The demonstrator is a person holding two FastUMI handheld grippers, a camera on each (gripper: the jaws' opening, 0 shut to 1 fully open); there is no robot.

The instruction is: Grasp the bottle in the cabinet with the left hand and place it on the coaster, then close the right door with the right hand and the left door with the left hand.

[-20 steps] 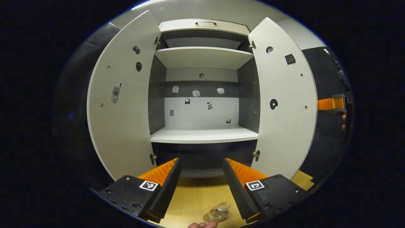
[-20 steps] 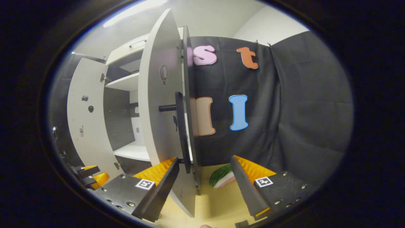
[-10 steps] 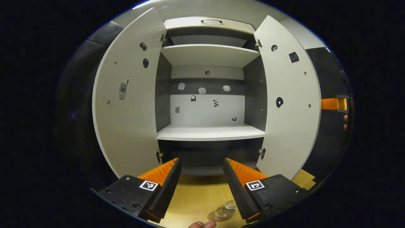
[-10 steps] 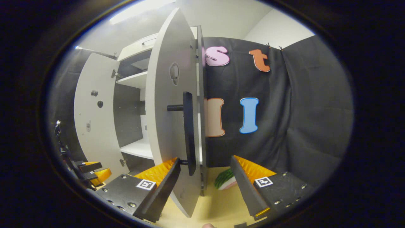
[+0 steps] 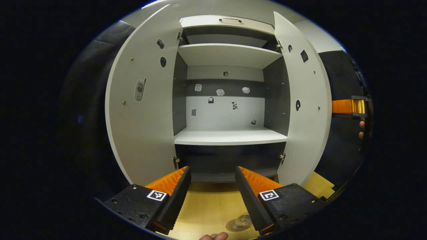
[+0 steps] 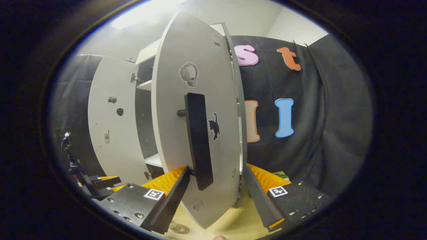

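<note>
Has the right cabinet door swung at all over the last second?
Yes. The right door has swung toward closed: in the left gripper view it looks narrower, its free edge nearer the fixed shelf.

clear bottle [image 5: 243, 220] on coaster [image 5: 233, 226]; both doors [image 5: 143, 100] open.
</note>
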